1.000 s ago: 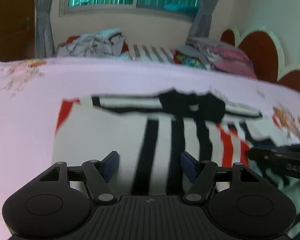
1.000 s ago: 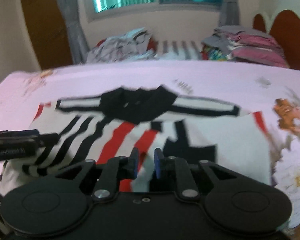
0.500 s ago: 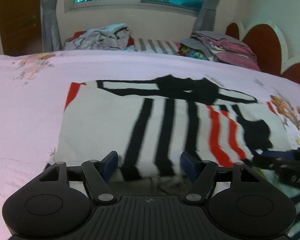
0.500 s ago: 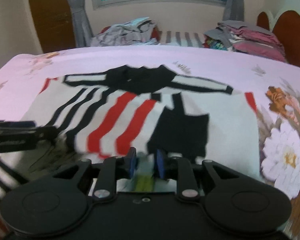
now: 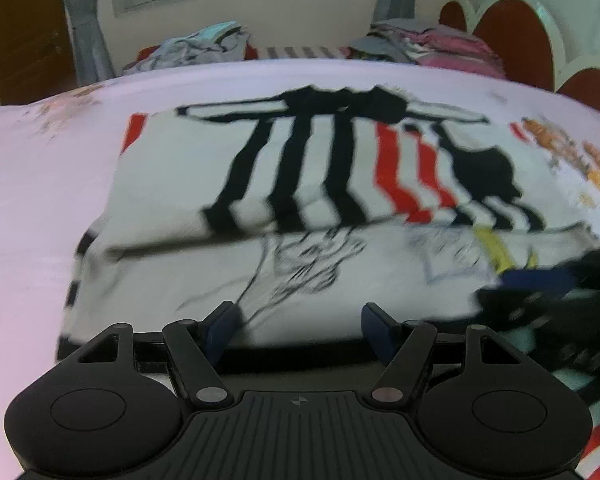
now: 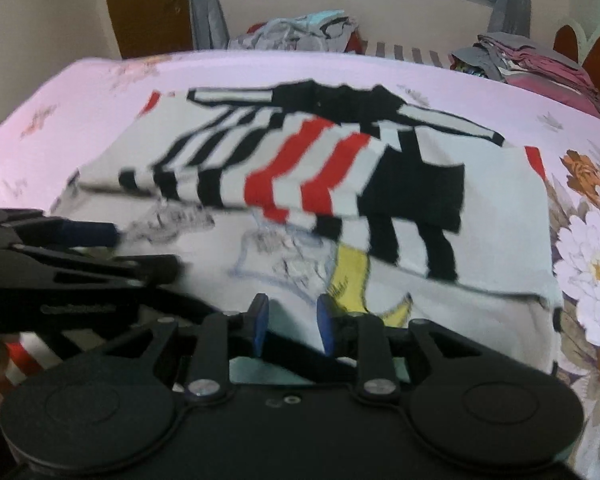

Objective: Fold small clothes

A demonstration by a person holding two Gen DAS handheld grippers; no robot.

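Striped shirt [image 5: 300, 168] on bedsheet [image 5: 28, 200]; left claw [image 5: 300, 324] apart, right claw [image 6: 290, 320] opening, empty.

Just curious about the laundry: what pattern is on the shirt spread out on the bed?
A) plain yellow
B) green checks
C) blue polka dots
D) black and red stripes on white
D: the shirt on the pink bedsheet shows black and red stripes on white cloth.

No readable text anywhere.
The left gripper [image 6: 80, 248] bears a pale line of lettering on its side arm, too blurred to read; the drawing printed on the shirt [image 6: 284, 256] shows no legible words.
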